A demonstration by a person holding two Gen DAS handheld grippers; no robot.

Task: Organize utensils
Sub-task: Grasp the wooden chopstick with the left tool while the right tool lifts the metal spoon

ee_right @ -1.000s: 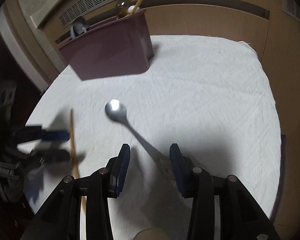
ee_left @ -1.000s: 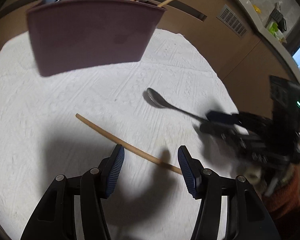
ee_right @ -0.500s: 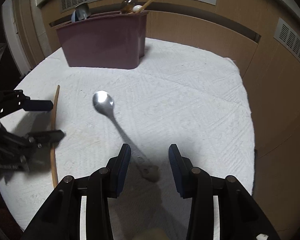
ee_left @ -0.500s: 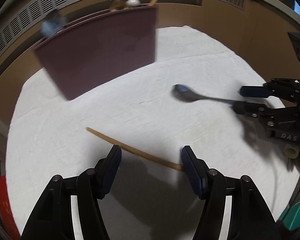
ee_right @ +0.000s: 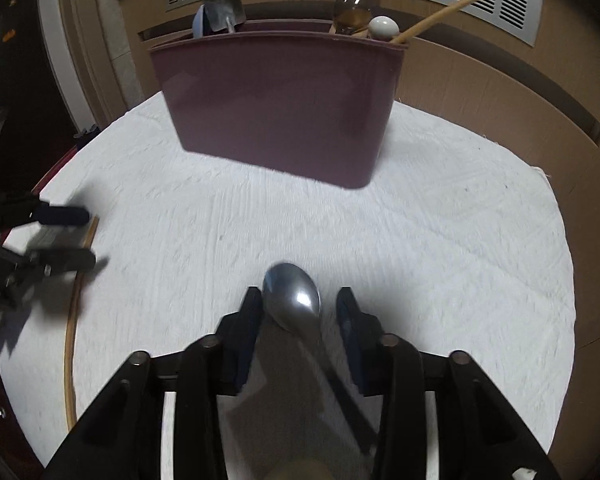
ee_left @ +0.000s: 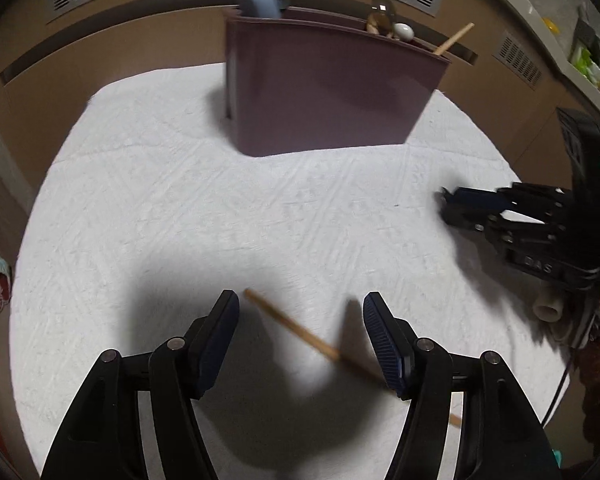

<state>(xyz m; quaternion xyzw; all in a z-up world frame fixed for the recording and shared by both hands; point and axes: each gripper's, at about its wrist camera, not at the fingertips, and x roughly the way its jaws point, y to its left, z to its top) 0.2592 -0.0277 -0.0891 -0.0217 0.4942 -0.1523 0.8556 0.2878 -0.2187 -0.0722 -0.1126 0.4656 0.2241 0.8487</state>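
Utensils loose on cloth: one spoon (ee_right: 294,298) (metal), one chopstick (ee_left: 296,330); both hand-held grippers gape, right (ee_right: 298,306) closing.

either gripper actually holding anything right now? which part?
Nothing held for sure. The left gripper is open over the wooden chopstick. The right gripper has been closing around the metal spoon just behind its bowl, but a gap still shows beside the jaws.

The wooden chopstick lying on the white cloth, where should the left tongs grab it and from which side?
Grip the chopstick near mid-shaft, coming down from above with the fingers either side of it. It lies flat and thin on the cloth, diagonally between the open left tongs, so turn them to close across the shaft.
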